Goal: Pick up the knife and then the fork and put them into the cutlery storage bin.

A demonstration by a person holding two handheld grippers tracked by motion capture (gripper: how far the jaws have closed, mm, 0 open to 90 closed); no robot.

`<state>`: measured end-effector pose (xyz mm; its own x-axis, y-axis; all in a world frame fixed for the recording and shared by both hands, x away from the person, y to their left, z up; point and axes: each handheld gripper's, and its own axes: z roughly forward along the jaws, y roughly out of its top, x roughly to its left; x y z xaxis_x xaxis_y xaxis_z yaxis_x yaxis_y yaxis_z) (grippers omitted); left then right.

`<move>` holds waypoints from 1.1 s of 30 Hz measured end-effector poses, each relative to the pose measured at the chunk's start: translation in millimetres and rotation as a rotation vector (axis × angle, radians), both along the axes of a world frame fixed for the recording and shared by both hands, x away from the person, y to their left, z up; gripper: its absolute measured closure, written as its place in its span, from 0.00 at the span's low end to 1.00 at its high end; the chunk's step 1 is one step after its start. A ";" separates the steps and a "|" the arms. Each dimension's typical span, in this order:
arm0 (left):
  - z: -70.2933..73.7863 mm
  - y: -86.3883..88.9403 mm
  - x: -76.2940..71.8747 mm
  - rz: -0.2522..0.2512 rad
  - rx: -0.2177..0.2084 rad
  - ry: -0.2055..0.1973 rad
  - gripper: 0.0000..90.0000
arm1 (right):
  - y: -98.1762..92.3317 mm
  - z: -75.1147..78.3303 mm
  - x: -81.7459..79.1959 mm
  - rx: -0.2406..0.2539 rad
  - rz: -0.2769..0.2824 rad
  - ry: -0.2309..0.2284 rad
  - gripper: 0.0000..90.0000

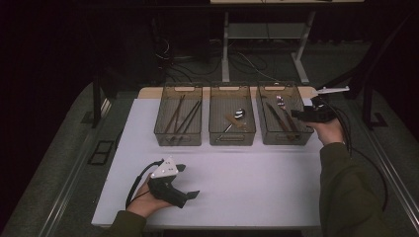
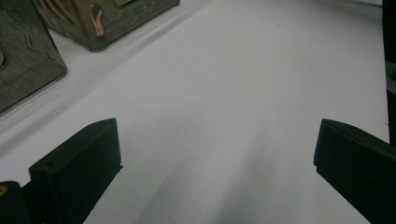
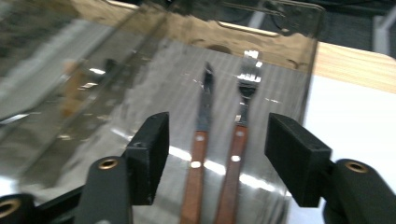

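The white worktop (image 1: 237,177) carries three clear bins along its far edge. In the right bin (image 1: 284,138) a knife (image 3: 201,140) and a fork (image 3: 239,135) lie side by side, wooden handles nearest. The right claw (image 3: 217,156) hangs over them, jaws apart, gripping nothing. The left claw (image 2: 217,163) gapes wide over bare worktop, near left.

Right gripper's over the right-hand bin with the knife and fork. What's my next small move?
Probably lift the right gripper straight up out of the bin: its jaws stand open, and the knife and fork lie on the bottom, gripped by nothing.
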<state>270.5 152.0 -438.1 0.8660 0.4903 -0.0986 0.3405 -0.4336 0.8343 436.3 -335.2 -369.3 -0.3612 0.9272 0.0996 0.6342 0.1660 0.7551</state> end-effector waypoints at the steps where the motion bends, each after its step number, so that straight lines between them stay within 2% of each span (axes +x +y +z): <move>1: 0.2 0.3 0.0 0.000 0.001 0.001 0.00 | 0.0 0.7 -2.0 0.011 0.009 -0.003 0.40; 4: 0.0 0.9 0.1 -0.001 0.001 0.003 0.00 | 1.9 2.7 -12.4 0.044 0.042 -0.024 0.35; 14: 0.0 3.7 1.1 0.003 0.004 0.004 0.00 | 16.0 -1.6 -50.9 0.019 0.080 -0.092 0.16; 17: 0.1 3.9 1.4 0.005 0.002 0.003 0.00 | 18.0 -5.0 -64.8 0.032 0.101 -0.109 0.13; 23: 0.0 3.7 1.4 -0.003 0.017 0.004 0.00 | 22.1 -11.9 -89.6 0.050 0.153 -0.143 0.13; 33: 0.0 3.0 0.8 -0.002 0.014 0.005 0.00 | 33.9 -27.4 -127.6 0.085 0.236 -0.182 0.13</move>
<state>271.3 155.1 -438.0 0.8666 0.4896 -0.0966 0.3439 -0.4457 0.8265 308.6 -301.4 -396.7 -0.5842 0.8069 0.0869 0.4386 0.2238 0.8704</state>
